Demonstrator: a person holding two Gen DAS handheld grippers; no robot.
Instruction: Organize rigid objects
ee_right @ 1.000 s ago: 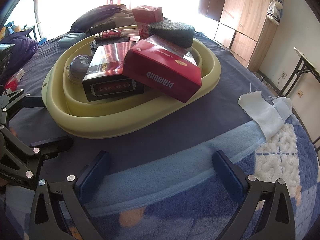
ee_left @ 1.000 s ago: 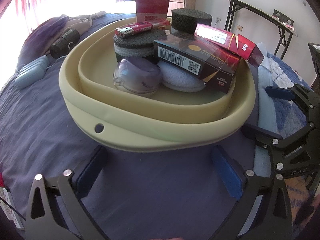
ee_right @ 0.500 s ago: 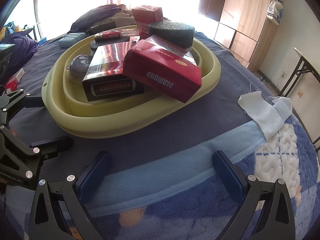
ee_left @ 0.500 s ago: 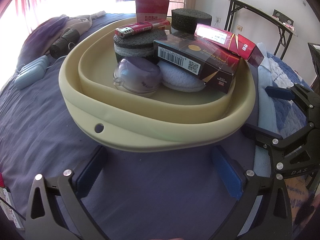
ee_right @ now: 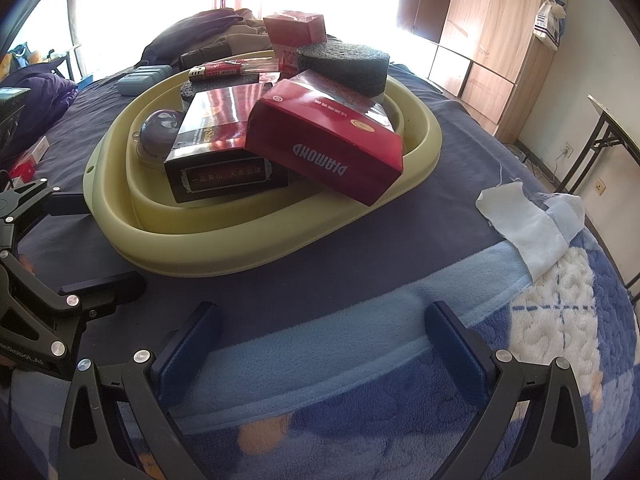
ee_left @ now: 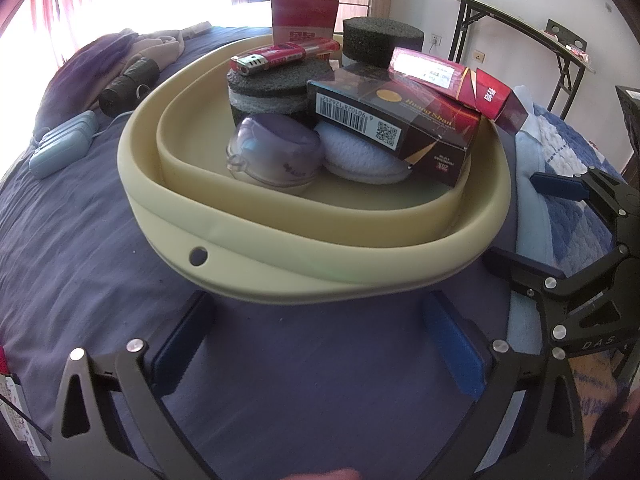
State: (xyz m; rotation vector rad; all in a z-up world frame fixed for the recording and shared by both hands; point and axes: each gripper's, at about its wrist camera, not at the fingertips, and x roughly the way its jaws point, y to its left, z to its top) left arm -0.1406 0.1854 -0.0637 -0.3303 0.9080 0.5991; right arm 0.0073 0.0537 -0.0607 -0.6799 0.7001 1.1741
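A pale yellow basin (ee_left: 280, 236) (ee_right: 224, 240) sits on the bed. It holds a black carton (ee_left: 400, 128) (ee_right: 224, 152), a red DIAMOND carton (ee_right: 324, 148) (ee_left: 452, 80), a red lighter (ee_left: 288, 56), black foam discs (ee_left: 272, 88) (ee_right: 344, 64), a small red box (ee_left: 304, 12), a purple-lidded case (ee_left: 276, 152) and a white pad (ee_left: 360, 160). My left gripper (ee_left: 320, 344) is open and empty, just in front of the basin. My right gripper (ee_right: 324, 348) is open and empty over the blue blanket, right of the basin. Each gripper shows in the other's view (ee_left: 560, 232) (ee_right: 80, 248).
A light blue case (ee_left: 60, 148) and a black roll (ee_left: 124, 88) lie left of the basin by piled clothes. A white cloth (ee_right: 524, 220) lies on the blanket (ee_right: 360, 400) at right. A folding table (ee_left: 520, 28) and a wardrobe (ee_right: 488, 40) stand behind.
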